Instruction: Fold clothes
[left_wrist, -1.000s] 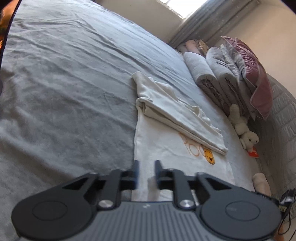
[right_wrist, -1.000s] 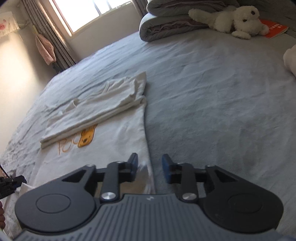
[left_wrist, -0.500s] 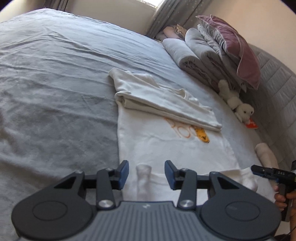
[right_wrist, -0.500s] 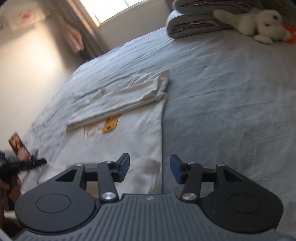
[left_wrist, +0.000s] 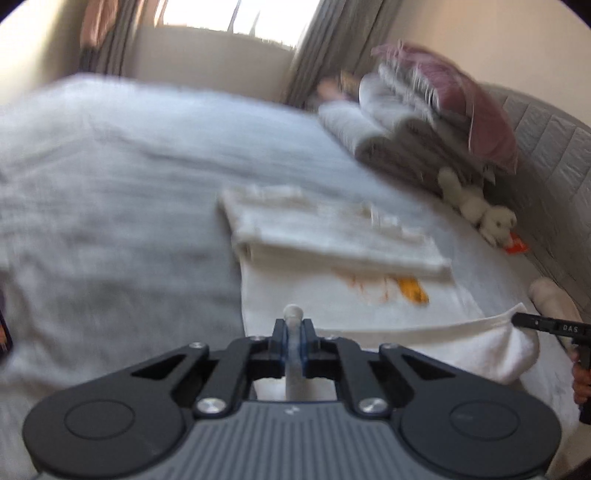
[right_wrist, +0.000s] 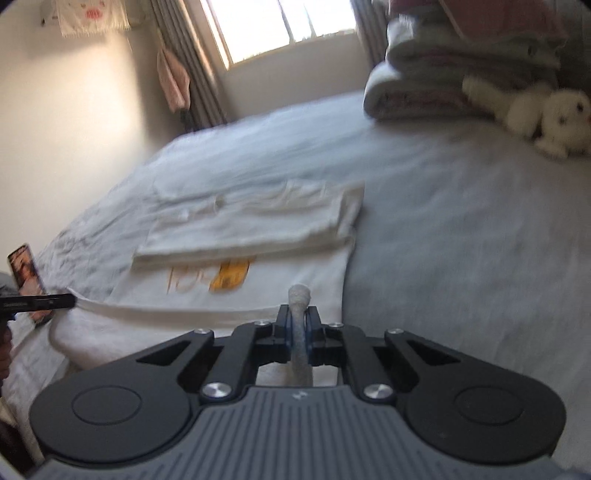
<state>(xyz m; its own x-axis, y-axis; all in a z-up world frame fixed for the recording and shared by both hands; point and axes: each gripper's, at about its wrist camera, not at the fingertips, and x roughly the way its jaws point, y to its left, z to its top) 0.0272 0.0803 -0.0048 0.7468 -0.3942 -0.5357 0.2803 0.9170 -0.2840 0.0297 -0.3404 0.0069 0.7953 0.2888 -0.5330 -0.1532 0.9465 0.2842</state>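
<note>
Half a second ago both pairs of jaws stood apart over the near hem; now both have just been closing and each has a pinch of cloth between its pads. On the left, the left gripper (left_wrist: 293, 341) is clamped on a bunched fold of the white cotton T-shirt with the orange cartoon print (left_wrist: 332, 306), and a small knob of fabric pokes up past the fingertips. The shirt lies on the grey bedspread (left_wrist: 110, 221), its far part already folded back over itself into a flat band above the print. The hem, flat on the bed a moment ago, now stands lifted in a taut line between the two tongs. On the right, the right gripper (right_wrist: 299, 332) holds the other corner of the same shirt (right_wrist: 295, 266) in the same way, narrow and tight.

By my reading the grasp is made and the next fold, carrying the near hem over toward the folded band, can begin.

Both hands sit side by side at the near edge, tongs angled downward toward the bed and nearly level with each other; in each view the other tool's tip shows at the frame's edge, at the far end of the raised hem. Both views are smeared by motion.
</note>
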